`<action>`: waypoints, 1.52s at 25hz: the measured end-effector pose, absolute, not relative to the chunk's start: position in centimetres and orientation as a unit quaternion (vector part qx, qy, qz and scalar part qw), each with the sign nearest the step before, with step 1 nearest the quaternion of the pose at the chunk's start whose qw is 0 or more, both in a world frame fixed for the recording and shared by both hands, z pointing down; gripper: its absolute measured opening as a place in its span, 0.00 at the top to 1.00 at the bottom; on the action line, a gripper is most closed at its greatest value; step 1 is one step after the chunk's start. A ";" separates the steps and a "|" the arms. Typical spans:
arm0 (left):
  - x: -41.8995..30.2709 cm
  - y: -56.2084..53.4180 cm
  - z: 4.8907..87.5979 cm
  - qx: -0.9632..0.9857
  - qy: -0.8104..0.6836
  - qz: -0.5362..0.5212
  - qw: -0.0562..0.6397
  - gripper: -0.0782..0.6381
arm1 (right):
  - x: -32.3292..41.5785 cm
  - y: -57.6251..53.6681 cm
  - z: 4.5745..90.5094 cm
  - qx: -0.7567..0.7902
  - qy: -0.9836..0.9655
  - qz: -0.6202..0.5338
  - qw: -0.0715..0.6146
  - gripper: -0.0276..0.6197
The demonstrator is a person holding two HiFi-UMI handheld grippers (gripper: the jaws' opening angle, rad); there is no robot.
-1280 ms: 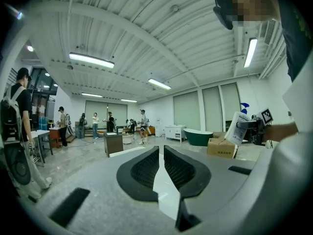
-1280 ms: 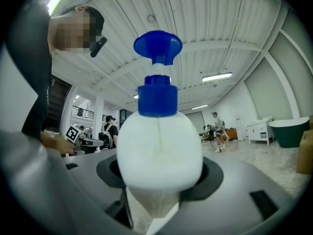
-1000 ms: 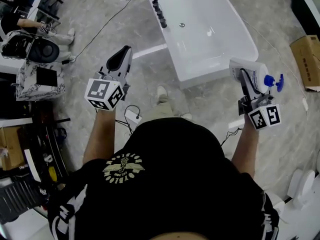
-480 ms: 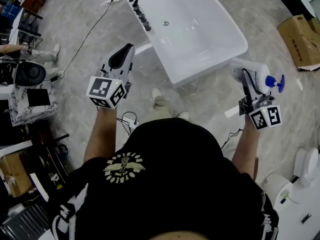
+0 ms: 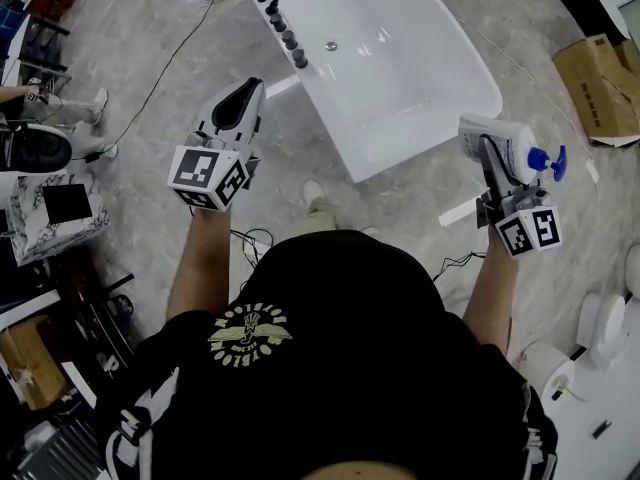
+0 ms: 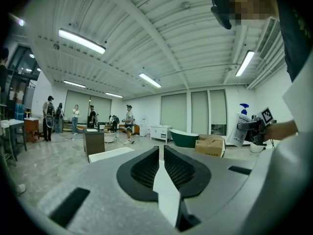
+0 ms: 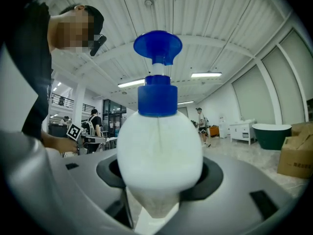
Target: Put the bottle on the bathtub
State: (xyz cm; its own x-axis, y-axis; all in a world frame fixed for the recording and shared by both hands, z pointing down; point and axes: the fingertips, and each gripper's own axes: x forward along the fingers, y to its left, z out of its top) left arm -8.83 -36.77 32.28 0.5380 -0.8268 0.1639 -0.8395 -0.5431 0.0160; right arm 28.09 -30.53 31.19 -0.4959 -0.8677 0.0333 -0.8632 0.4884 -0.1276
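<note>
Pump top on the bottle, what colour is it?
Blue pump top on a white bottle, clearest in the right gripper view.

White bottle (image 5: 503,140) with blue pump head (image 5: 548,161). White bathtub (image 5: 400,78), black knobs (image 5: 289,40) on its rim. Near the bathtub, grey left gripper (image 5: 243,96) and grey right gripper (image 5: 492,156), both with black pads and black-and-white square markers. Grey marbled floor (image 5: 160,78) around the bathtub; brown box (image 5: 595,83) to its right. Black shirt (image 5: 340,348) with pale yellow emblem.

Large open hall set up with bathroom fixtures.
Marble-look floor (image 5: 400,208); freestanding white bathtub (image 5: 480,78); green tub (image 6: 183,137); cardboard box (image 5: 598,83); ceiling strip lights (image 6: 81,41); people (image 6: 128,124) standing about.
</note>
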 end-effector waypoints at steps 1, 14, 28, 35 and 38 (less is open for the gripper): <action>-9.6 -37.4 32.5 0.874 -0.479 0.067 0.047 0.84 | 27.2 -31.6 31.3 -0.497 0.865 -0.064 0.014 0.55; -19.7 -41.9 36.1 0.842 -0.529 0.059 0.085 0.84 | 13.0 -42.9 33.9 -0.397 0.915 -0.058 -0.040 0.55; -20.4 -37.3 37.0 0.758 -0.641 0.063 0.102 0.84 | 8.7 -47.1 41.4 -0.266 0.957 -0.065 -0.099 0.55; -21.1 -32.7 40.0 0.718 -0.680 0.084 0.119 0.84 | 5.1 -46.8 48.9 -0.204 0.969 -0.077 -0.119 0.55; -21.4 -30.5 42.0 0.705 -0.690 0.097 0.129 0.84 | 4.2 -46.7 52.8 -0.203 0.968 -0.081 -0.127 0.55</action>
State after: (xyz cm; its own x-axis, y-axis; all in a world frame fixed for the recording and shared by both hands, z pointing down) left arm -21.36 -30.48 42.02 0.0284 -0.9487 0.3149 -0.9988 -0.0143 0.0469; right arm 4.16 -46.74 52.81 -0.8857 -0.3714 0.2784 -0.4126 0.9048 -0.1055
